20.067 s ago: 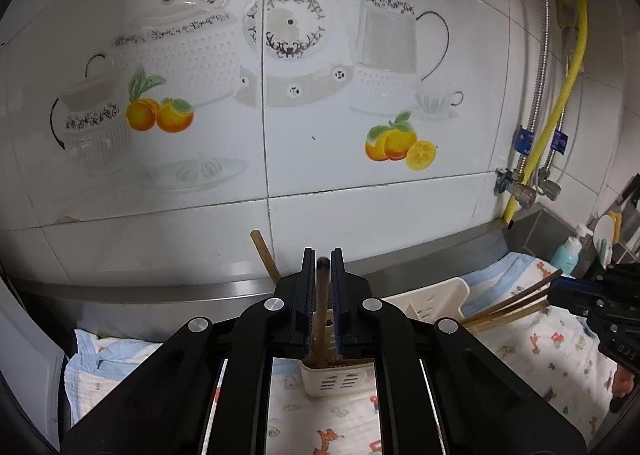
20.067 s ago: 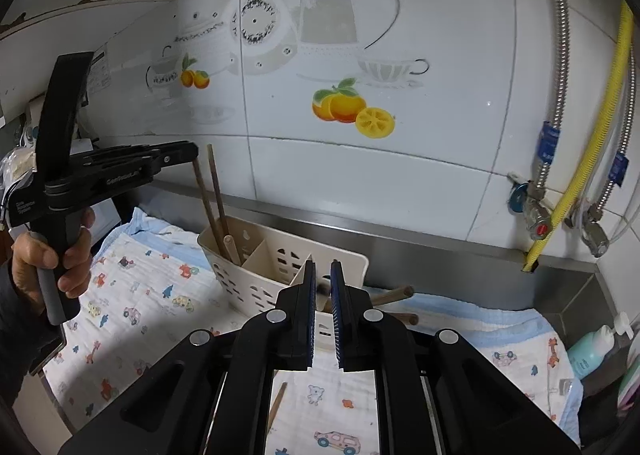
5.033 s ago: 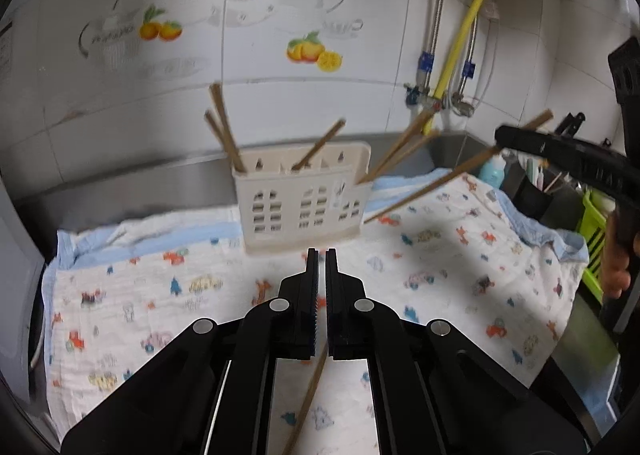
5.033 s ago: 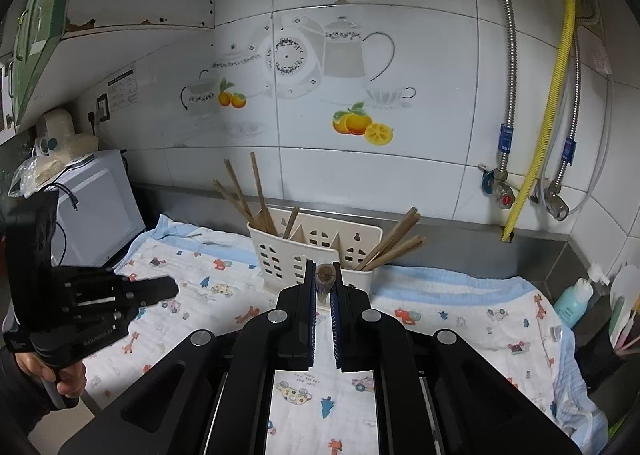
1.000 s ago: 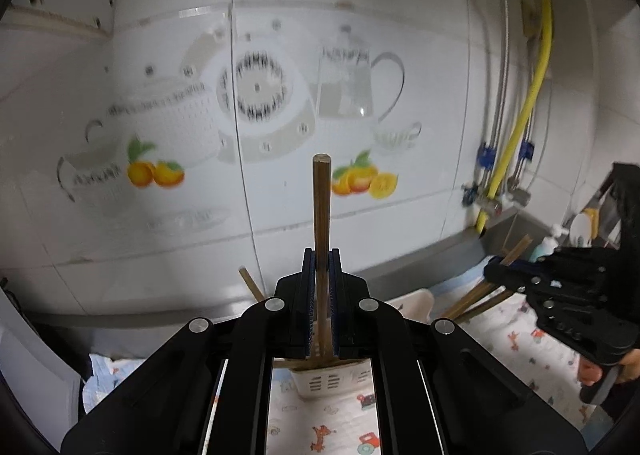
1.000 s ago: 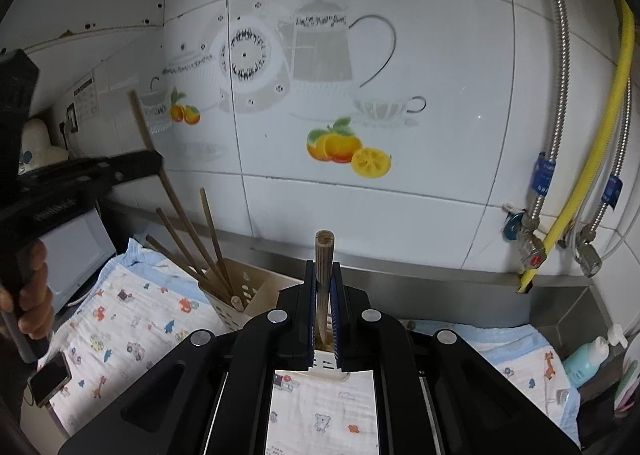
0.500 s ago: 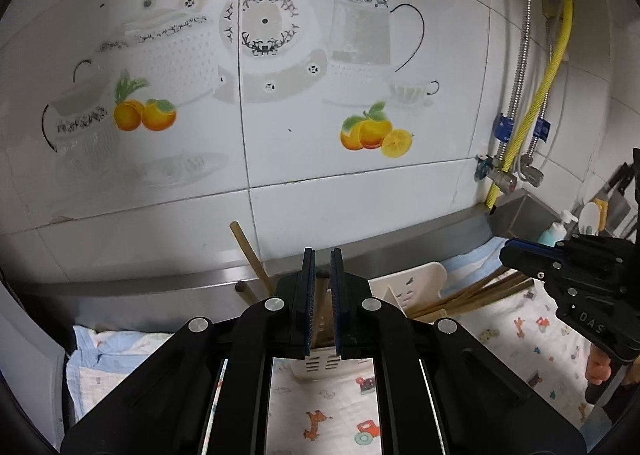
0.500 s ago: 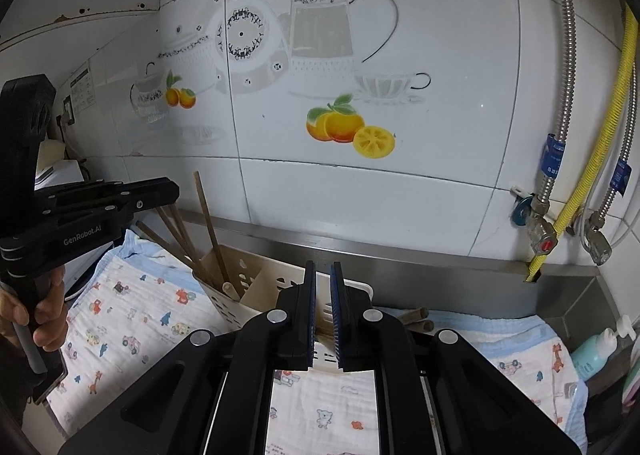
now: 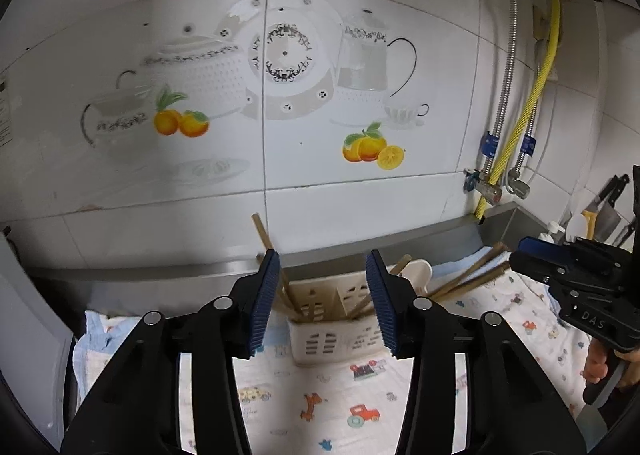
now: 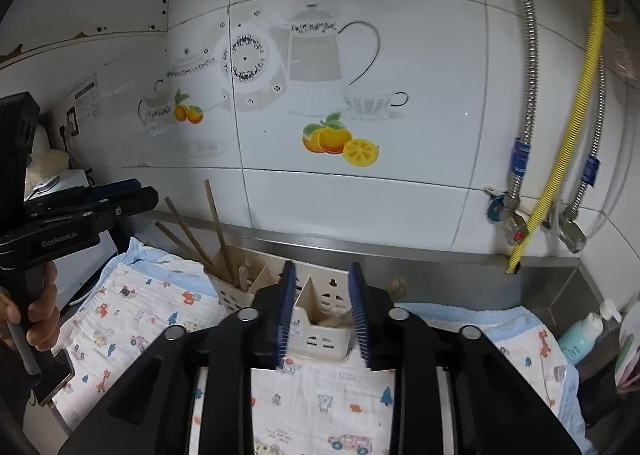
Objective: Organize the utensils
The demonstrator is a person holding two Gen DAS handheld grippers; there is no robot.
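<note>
1. Left gripper (image 9: 323, 297): fingers (image 9: 264, 299) have just been opening and stand well apart, gripping nothing. Seen between them, further off, is the caddy. A hand (image 10: 38, 313) holds its handle in the right wrist view.
2. Right gripper (image 10: 322, 309): fingers (image 10: 286, 309) have just been opening and stand moderately apart, pads clear of everything. A hand (image 9: 608, 365) holds it at the right edge of the left wrist view.
3. Utensil caddy (image 9: 340, 319): cream plastic, slotted walls, divided into compartments; stands on the cloth near the back wall.
4. Chopsticks (image 10: 218, 231): brown wood, upright or leaning in the caddy's left compartment. Further sticks (image 9: 468, 275) lean out low over its right end.
5. Cloth (image 10: 132, 315): white with small cartoon prints and a blue border, spread over the table.
6. Wall tiles (image 9: 360, 67): white, printed with teapots and oranges.
7. Yellow hose (image 10: 576, 95): beside braided steel pipes, right of the caddy.
8. Teal pump bottle (image 10: 582, 331): far right.
</note>
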